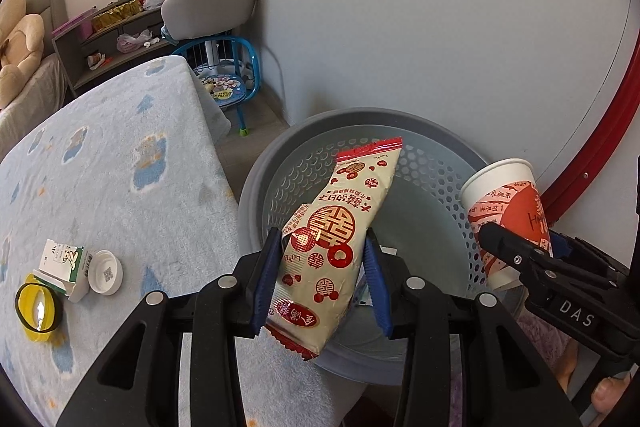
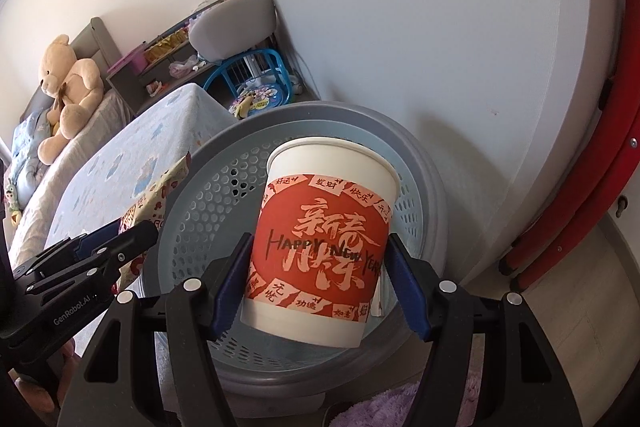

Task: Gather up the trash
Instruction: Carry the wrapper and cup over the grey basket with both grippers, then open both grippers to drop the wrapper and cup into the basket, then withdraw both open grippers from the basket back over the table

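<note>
My left gripper is shut on a cream snack wrapper with red prints, held over the open mouth of a grey perforated trash basket. At the right edge of the left wrist view, my right gripper holds a white and red paper cup. In the right wrist view my right gripper is shut on that cup, which hangs above the basket. The left gripper and the wrapper show at the left there.
A blue patterned cloth covers the table left of the basket. On it lie a small carton, a white lid and a yellow lid. A white wall and a red hoop stand behind the basket.
</note>
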Action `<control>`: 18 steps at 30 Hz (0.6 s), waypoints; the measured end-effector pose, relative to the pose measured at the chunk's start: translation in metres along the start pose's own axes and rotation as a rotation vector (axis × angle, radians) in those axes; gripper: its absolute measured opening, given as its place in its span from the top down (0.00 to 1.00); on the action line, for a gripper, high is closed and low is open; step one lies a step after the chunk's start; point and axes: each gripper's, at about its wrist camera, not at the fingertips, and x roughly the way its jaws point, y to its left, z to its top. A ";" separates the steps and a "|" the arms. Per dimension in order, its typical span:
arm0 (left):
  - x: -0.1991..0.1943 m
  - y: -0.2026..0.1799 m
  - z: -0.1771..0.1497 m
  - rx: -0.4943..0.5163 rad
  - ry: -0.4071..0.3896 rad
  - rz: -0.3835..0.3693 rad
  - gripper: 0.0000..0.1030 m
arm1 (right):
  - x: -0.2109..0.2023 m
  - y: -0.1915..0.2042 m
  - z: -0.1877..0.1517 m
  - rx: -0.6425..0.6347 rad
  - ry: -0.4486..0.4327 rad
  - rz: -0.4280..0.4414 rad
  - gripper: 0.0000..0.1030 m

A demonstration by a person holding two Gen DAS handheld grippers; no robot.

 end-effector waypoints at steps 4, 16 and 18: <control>0.000 -0.004 0.001 0.008 -0.010 0.011 0.58 | 0.002 -0.002 0.000 -0.015 -0.005 -0.002 0.36; -0.007 -0.004 0.000 0.001 -0.023 0.064 0.40 | -0.002 -0.008 -0.001 -0.003 -0.022 0.009 0.25; -0.007 -0.003 -0.001 -0.005 -0.021 0.069 0.39 | -0.003 -0.007 -0.001 -0.001 -0.024 0.008 0.25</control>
